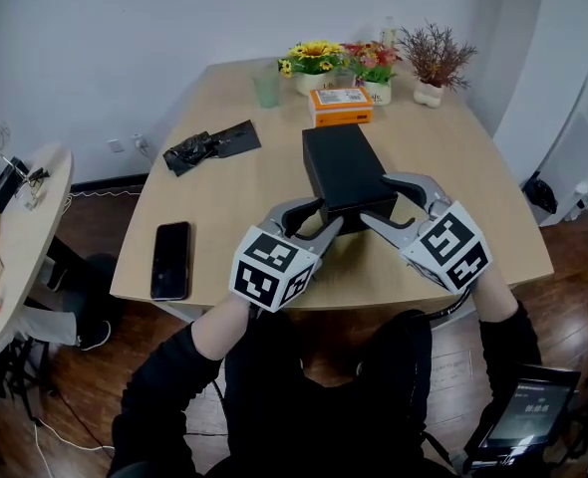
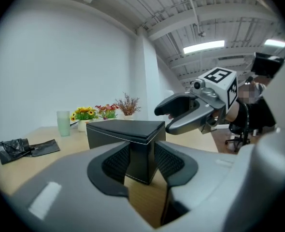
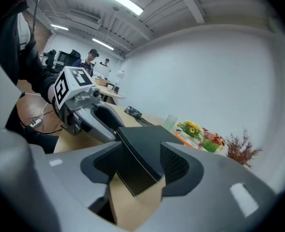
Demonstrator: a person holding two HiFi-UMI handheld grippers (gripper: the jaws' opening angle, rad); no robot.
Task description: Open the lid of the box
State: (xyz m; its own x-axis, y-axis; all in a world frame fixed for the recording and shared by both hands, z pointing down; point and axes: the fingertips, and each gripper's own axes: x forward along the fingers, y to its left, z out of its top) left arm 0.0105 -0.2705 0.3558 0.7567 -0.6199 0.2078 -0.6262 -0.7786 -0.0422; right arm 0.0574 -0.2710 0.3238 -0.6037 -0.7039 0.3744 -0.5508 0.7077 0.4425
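A black rectangular box lies lengthwise in the middle of the wooden table, its lid down flat. My left gripper is at the box's near left corner. In the left gripper view both pads press on that corner's two faces. My right gripper straddles the near right corner with its jaws spread wide. In the right gripper view the box corner sits between the pads without a clear squeeze. Each gripper sees the other across the box: the right gripper and the left gripper.
A phone lies near the table's front left edge and a black plastic bag further back. Behind the box stand an orange carton, a green cup, flower pots and a dried plant. A round side table stands at the left.
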